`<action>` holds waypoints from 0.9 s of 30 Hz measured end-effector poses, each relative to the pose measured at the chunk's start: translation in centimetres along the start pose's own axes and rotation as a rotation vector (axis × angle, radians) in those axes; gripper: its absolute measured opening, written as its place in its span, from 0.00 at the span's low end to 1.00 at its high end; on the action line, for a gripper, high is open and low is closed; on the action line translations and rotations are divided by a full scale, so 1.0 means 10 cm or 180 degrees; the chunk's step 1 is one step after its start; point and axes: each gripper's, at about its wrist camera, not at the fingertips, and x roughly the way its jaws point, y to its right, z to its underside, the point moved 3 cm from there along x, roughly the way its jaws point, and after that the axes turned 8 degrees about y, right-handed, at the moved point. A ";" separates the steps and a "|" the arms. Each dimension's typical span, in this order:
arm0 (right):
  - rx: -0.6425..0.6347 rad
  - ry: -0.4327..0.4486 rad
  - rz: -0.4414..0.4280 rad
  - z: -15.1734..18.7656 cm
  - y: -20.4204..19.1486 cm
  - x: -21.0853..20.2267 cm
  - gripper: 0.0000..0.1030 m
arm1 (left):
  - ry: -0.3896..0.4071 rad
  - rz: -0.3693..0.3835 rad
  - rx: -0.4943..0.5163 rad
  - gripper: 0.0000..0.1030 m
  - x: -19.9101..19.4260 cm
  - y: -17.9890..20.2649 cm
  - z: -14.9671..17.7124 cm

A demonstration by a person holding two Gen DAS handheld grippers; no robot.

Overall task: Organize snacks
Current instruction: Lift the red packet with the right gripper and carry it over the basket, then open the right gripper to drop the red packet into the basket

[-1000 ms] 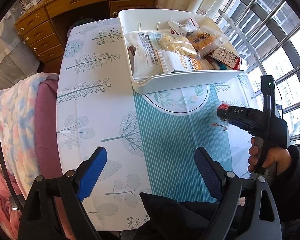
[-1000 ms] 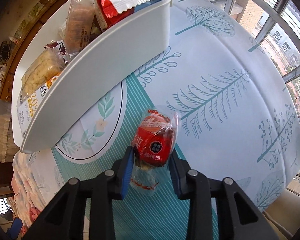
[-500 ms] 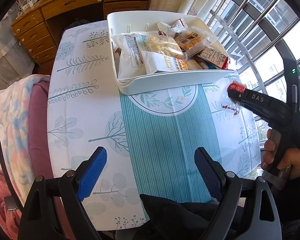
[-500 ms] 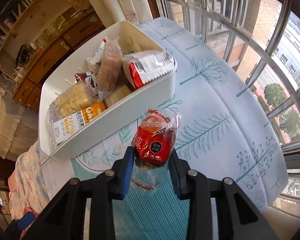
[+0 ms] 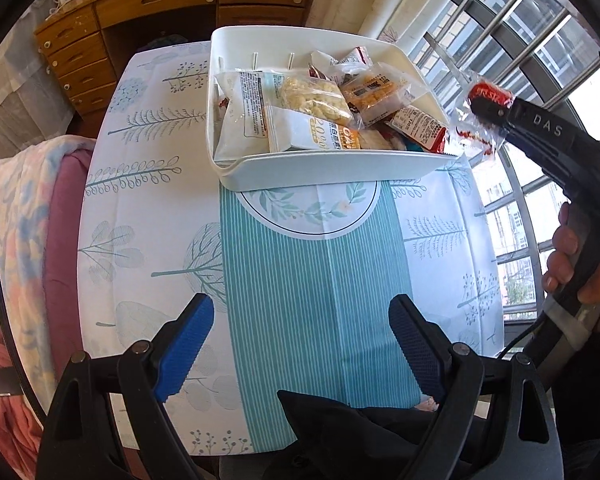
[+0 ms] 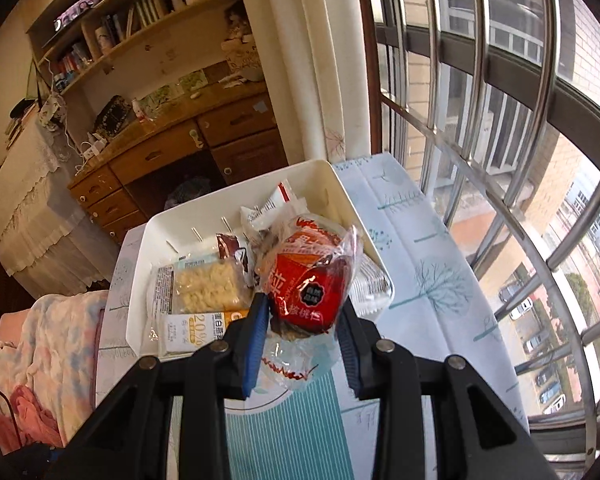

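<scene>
A white bin (image 5: 324,166) stands at the far middle of the table, filled with several wrapped snacks (image 5: 312,100); it also shows in the right wrist view (image 6: 140,276). My right gripper (image 6: 302,312) is shut on a red snack packet (image 6: 310,284) in clear wrap and holds it in the air above the bin's right corner. The packet (image 5: 486,100) shows there in the left wrist view too. My left gripper (image 5: 302,344) is open and empty, low over the near part of the table.
The table wears a white and teal leaf-print cloth (image 5: 312,272). A wooden desk with drawers (image 5: 140,4) stands behind it. Barred windows (image 6: 500,120) run along the right. A pink and blue blanket (image 5: 16,216) lies at the left.
My right gripper has lifted the red packet off the table and carried it up and forward to over the bin's right corner. My left gripper has stayed open.
</scene>
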 end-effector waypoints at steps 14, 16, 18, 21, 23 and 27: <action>-0.0701 0.0118 -0.0663 -0.24 -0.18 0.17 0.33 | 0.0293 -0.0146 -0.0639 0.86 -0.05 0.13 0.05; -0.0752 0.0112 -0.0735 -0.25 -0.18 0.20 0.37 | 0.0343 -0.0174 -0.0725 0.86 -0.08 0.15 0.08; -0.0822 0.0064 -0.0715 -0.25 -0.18 0.25 0.45 | 0.0373 -0.0198 -0.0808 0.86 -0.11 0.16 0.12; -0.0887 0.0009 -0.0747 -0.23 -0.17 0.29 0.50 | 0.0394 -0.0272 -0.0883 0.86 -0.16 0.19 0.20; -0.0879 -0.0018 -0.0770 -0.21 -0.15 0.29 0.55 | 0.0406 -0.0327 -0.0925 0.86 -0.20 0.18 0.24; -0.0844 -0.0117 -0.0782 -0.13 -0.12 0.29 0.63 | 0.0455 -0.0415 -0.0977 0.86 -0.29 0.12 0.29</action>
